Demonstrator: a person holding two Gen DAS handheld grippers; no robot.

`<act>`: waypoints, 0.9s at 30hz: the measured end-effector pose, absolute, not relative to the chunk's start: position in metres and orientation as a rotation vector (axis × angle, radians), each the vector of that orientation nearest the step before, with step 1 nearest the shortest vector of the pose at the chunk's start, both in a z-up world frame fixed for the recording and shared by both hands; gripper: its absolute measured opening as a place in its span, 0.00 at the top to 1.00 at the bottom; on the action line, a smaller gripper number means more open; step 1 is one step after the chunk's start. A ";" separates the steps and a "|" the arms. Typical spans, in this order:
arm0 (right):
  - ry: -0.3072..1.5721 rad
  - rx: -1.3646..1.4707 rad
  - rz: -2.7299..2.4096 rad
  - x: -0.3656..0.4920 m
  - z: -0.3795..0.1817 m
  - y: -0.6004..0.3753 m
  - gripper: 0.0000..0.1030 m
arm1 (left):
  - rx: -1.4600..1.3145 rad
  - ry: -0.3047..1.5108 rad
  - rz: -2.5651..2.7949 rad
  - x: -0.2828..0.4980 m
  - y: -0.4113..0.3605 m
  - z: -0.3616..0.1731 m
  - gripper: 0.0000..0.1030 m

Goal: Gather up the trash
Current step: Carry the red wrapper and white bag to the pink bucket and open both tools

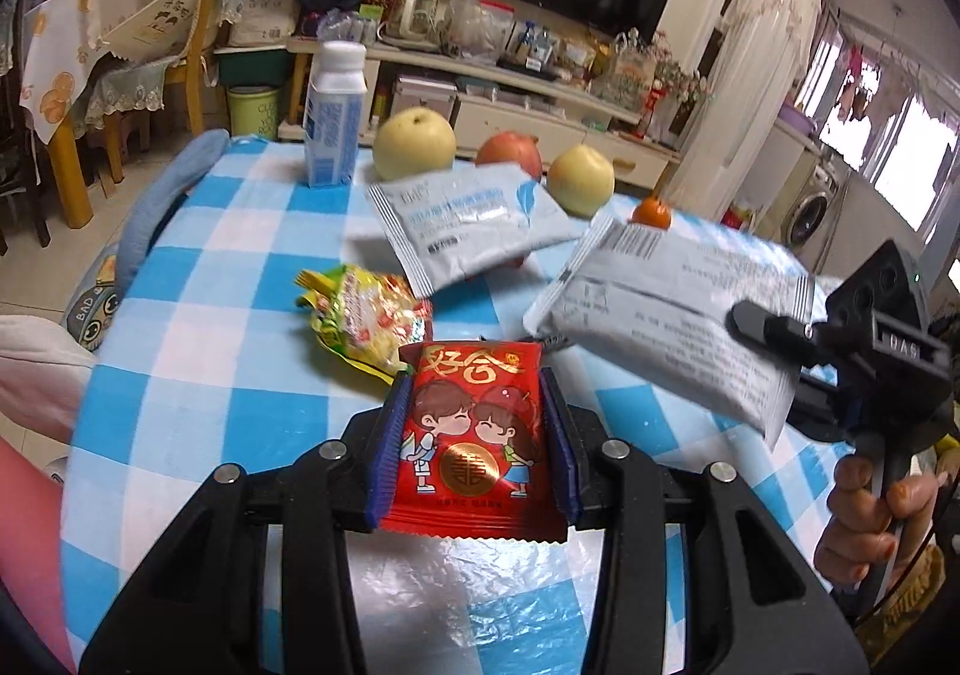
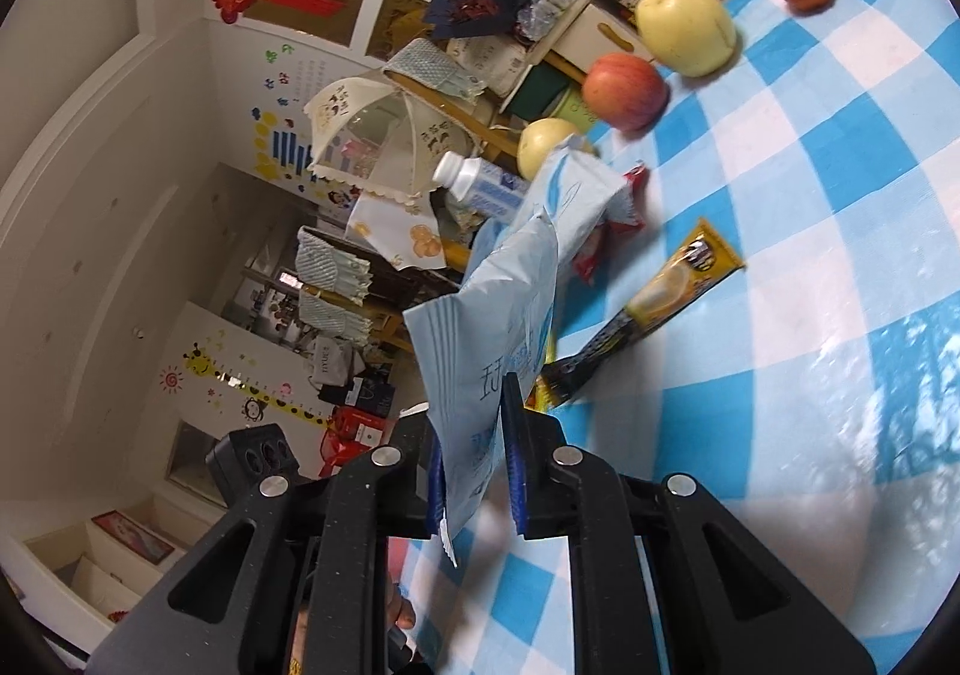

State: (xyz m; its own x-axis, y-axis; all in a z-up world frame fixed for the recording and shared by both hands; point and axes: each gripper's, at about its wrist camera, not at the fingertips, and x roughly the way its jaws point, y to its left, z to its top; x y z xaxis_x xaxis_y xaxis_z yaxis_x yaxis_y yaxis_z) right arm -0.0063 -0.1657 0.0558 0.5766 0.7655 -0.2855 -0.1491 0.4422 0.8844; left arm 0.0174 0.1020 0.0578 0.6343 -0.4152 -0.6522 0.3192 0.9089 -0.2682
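My left gripper is shut on a red snack packet with a cartoon couple on it, held above the blue-and-white checked table. My right gripper, which shows in the left wrist view at the right, is shut on the edge of a pale blue packet lifted off the cloth. A second pale blue packet lies further back on a red wrapper. On the cloth rest a crumpled yellow-green wrapper and a yellow-and-black stick packet.
Two yellow pears, a red apple, a tangerine and a white-and-blue bottle stand along the table's far edge. A person's hand grips the right gripper's handle. A chair and a TV cabinet stand beyond.
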 end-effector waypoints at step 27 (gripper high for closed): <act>0.884 0.831 0.979 -0.006 0.102 0.036 0.84 | -0.380 0.547 -0.021 -0.036 0.272 0.128 0.58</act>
State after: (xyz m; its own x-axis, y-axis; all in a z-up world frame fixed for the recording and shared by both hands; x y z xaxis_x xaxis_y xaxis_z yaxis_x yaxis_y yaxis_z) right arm -0.0062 0.0358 0.1018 0.2926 0.9265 -0.2367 -0.3291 0.3300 0.8848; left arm -0.0356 0.2720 0.1283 0.8559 -0.1194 -0.5032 -0.0808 0.9302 -0.3581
